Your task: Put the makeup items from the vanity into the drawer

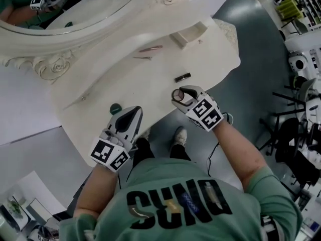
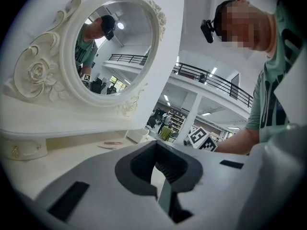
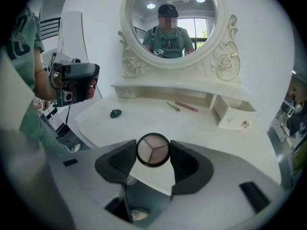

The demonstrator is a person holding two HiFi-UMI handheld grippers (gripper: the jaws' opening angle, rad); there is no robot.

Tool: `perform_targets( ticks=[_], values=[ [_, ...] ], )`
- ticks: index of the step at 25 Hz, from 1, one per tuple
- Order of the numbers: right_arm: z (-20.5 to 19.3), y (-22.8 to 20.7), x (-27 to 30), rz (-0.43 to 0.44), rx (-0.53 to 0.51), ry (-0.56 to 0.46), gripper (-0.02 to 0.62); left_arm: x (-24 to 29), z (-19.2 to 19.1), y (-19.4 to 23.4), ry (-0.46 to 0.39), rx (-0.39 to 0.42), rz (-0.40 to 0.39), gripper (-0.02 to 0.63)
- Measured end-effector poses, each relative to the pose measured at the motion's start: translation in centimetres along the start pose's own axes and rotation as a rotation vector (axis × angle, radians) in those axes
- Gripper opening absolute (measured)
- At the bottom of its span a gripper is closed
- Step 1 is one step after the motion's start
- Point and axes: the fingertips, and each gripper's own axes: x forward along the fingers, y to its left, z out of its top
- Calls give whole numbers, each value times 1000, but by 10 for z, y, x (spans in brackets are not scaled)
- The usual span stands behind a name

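My right gripper [image 1: 179, 95] [image 3: 153, 150] is shut on a round black eyeshadow compact [image 3: 153, 149] [image 1: 178, 94] with three pale shades, held above the vanity's front edge. My left gripper [image 1: 135, 110] [image 2: 157, 145] is shut and empty, at the front edge beside a small dark green item [image 1: 116, 108] [image 3: 115, 113]. On the cream vanity top [image 1: 150, 89] lie a black tube [image 1: 182, 77], a pink pencil [image 1: 150, 48] [image 3: 186, 106] and a thin metal tool [image 1: 143, 57] [image 3: 173, 106]. The small drawer [image 1: 188, 35] [image 3: 233, 115] at the back right stands pulled out.
An oval mirror [image 1: 75, 9] [image 3: 168, 23] in a carved frame rises behind the top. A low shelf [image 3: 182, 87] runs under it. The person's feet [image 1: 179, 134] stand on grey floor below the front edge. Dark stands and equipment [image 1: 296, 114] crowd the right side.
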Motion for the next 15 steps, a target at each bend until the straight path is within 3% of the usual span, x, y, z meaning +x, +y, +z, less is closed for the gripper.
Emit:
perform_targets(
  ticks=[8, 15],
  values=[
    [64, -15, -147, -124, 24, -223, 232, 39, 78, -75, -34, 108, -134, 3],
    [63, -16, -284, -256, 73, -360, 232, 74, 119, -163, -45, 163, -278, 3]
  ],
)
